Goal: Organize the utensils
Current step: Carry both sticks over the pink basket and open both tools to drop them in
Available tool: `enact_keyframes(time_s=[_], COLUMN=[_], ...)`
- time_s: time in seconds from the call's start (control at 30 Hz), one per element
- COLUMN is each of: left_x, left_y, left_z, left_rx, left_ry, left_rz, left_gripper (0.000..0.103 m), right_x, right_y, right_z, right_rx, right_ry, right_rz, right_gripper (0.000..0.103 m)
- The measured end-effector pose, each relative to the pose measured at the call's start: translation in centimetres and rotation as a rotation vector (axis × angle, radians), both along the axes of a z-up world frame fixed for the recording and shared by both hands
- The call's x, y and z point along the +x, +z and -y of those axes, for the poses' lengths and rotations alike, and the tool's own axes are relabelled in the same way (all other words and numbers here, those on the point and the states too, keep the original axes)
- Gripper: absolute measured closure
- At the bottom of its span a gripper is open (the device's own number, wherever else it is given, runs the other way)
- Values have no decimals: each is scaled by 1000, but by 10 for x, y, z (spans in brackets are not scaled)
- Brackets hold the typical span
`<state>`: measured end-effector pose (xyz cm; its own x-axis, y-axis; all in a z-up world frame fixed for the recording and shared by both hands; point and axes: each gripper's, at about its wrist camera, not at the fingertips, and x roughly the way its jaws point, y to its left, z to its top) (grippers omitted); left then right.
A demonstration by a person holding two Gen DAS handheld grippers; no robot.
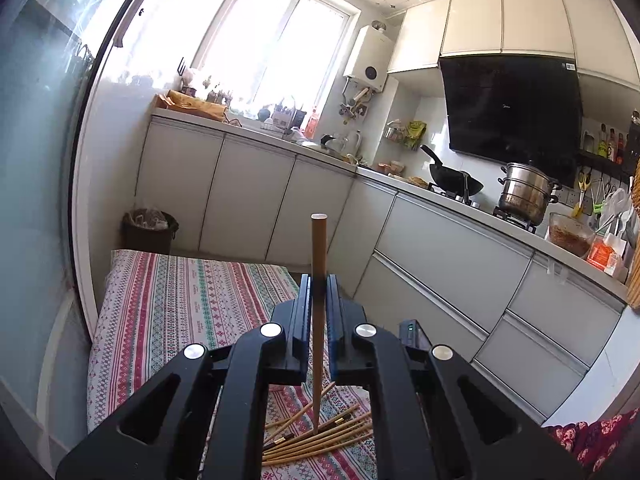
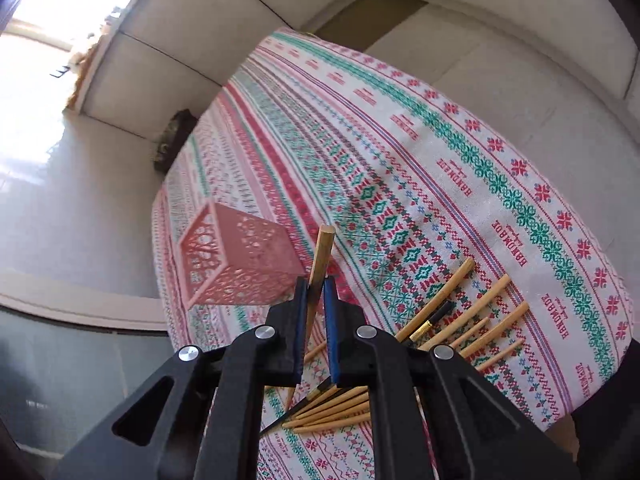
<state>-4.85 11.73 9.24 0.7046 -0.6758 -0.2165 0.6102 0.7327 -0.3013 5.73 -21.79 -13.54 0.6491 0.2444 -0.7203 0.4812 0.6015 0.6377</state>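
From the left wrist camera, the left gripper (image 1: 319,280) is clamped on a single bamboo chopstick (image 1: 319,248), which stands upright between the jaws, its blunt end above the fingertips and its thin tip pointing down toward the table. Below that tip, a loose pile of chopsticks (image 1: 320,436) lies fanned out on the patterned tablecloth (image 1: 180,304). Kitchen cabinets (image 1: 248,200) run along behind the table. From the right wrist camera, the right gripper (image 2: 316,292) pinches another chopstick (image 2: 322,254), tilted slightly right, its blunt end sticking out past the fingertips. A pink lattice holder (image 2: 236,256) stands on the cloth just left of the gripper, and the rest of the chopsticks are spread under and to its right.
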Motion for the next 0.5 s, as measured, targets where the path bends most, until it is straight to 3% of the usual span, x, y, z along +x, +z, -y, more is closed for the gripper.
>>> enact_keyframes(time_s=[0.23,0.5], left_x=[3,24], left_y=[2,4], left_z=[15,33], left_rx=[9,30], left_ry=[19,54], left_rz=[-20,-42], left_gripper=[97,97], right_x=[-56,-82], right_y=[67,124], right_z=[-1,10], right_rx=[-148,-281], right_ry=[61,65], right_rz=[206,305], right_gripper=[95,95])
